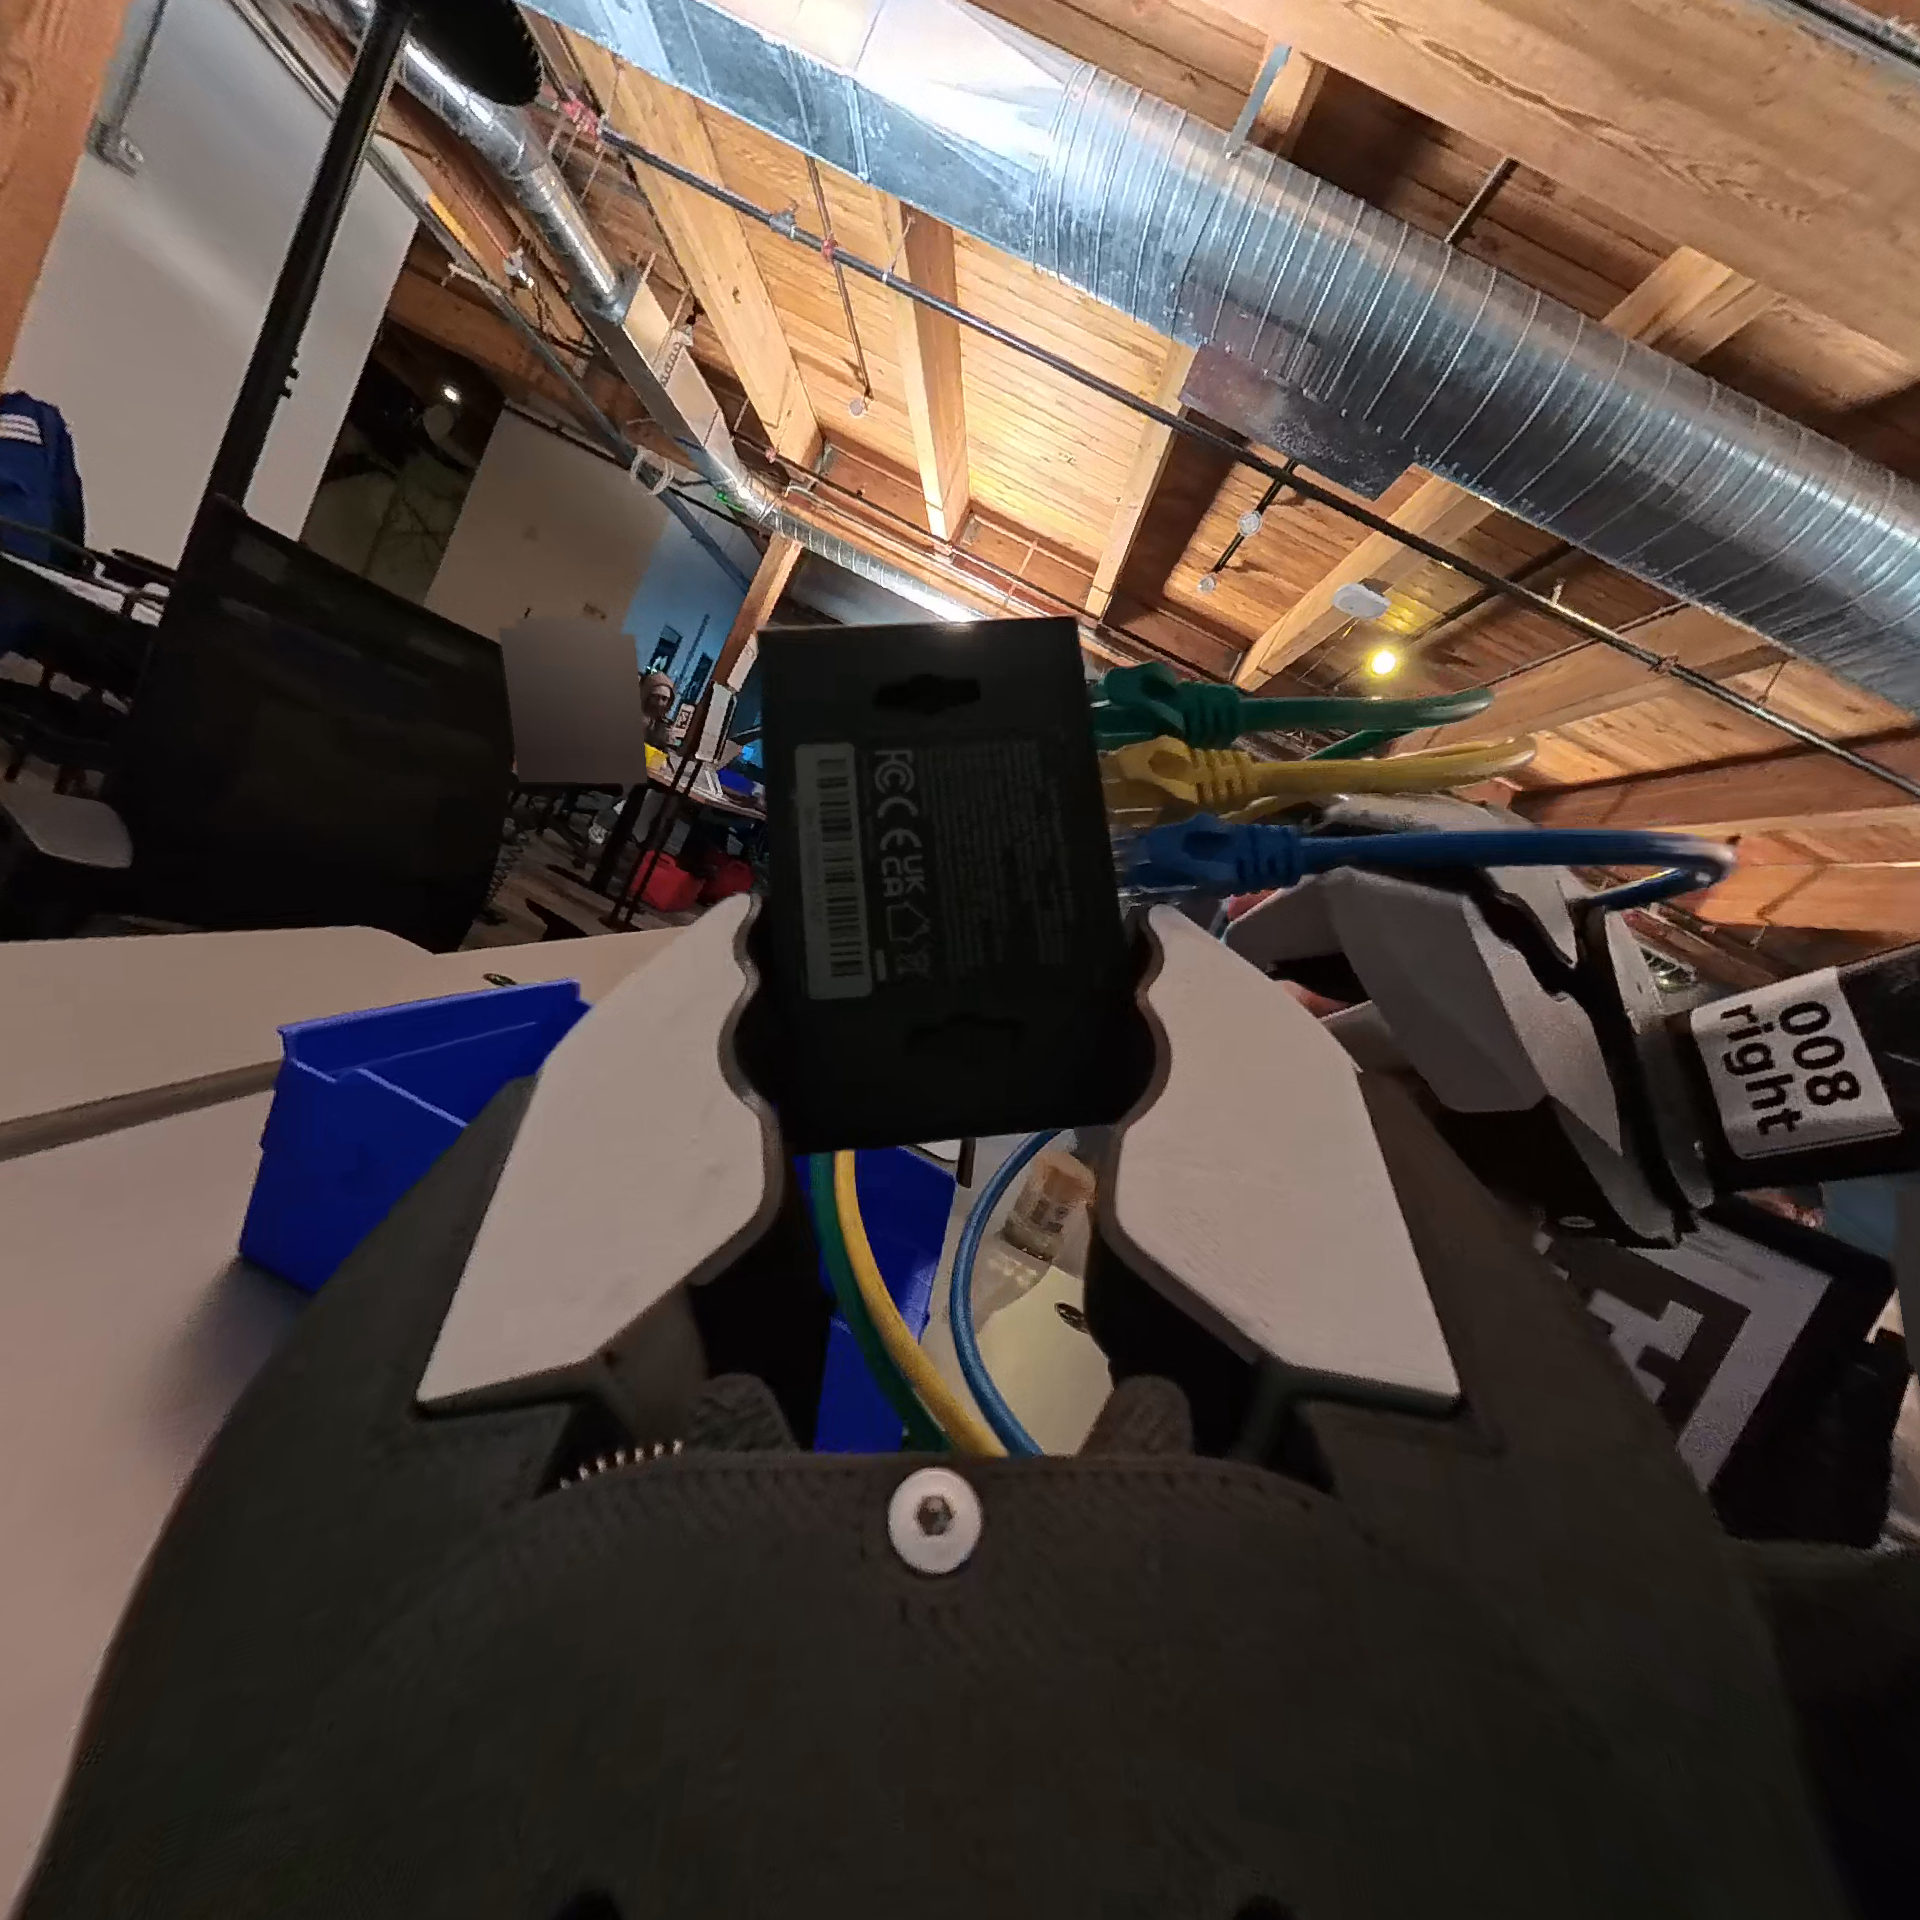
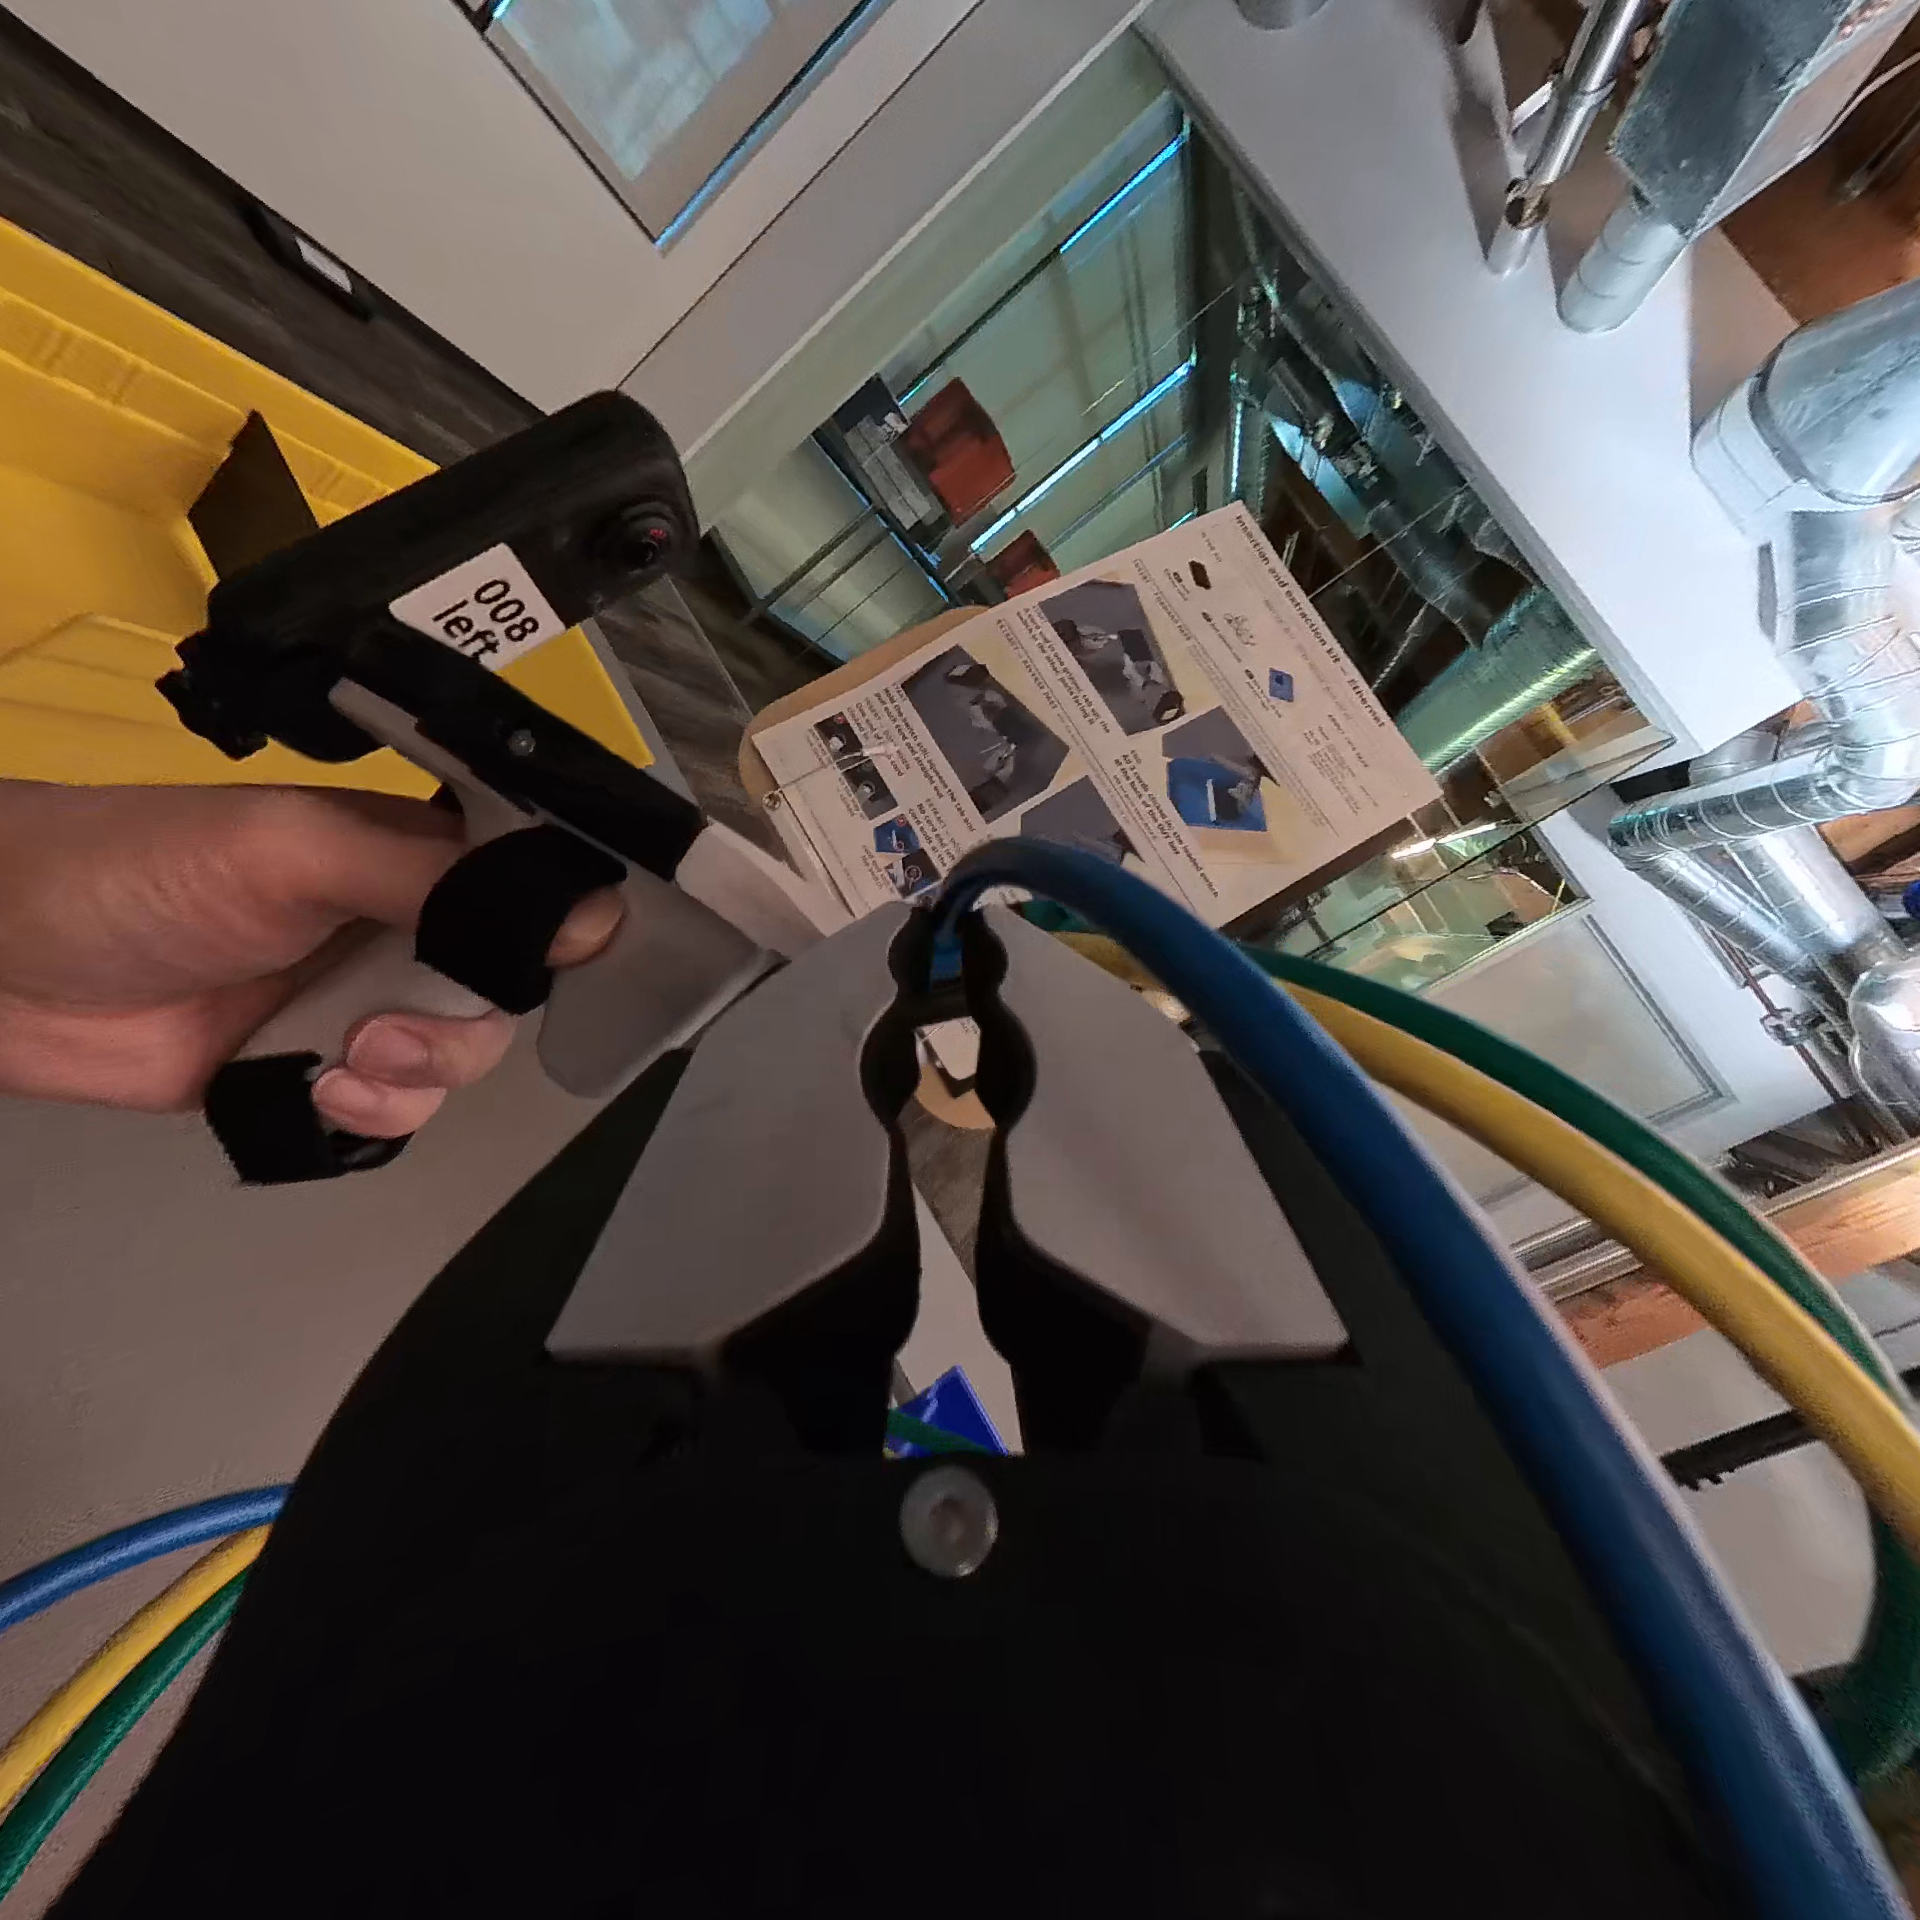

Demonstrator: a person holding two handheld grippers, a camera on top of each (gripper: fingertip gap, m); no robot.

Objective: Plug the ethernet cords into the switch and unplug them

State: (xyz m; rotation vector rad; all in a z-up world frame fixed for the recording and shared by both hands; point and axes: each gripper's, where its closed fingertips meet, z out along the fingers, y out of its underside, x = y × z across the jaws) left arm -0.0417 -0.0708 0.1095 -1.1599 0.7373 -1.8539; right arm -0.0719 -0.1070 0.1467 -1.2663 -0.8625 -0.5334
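Both left fingers (image 1: 665, 1049) around switch (image 1: 940, 883)

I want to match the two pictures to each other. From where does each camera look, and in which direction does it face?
Left wrist view: on the left gripper, tilted up toward the ceiling ducts; its fingers clamp the black switch.
Right wrist view: on the right gripper, rolled sideways toward a wall poster; it pinches the blue cord; a hand shows.
Shared: the blue, yellow and green cords, and each other's gripper.

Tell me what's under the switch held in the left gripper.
Below the switch, green, yellow and blue cords hang before a blue bin; the left gripper hides the rest.
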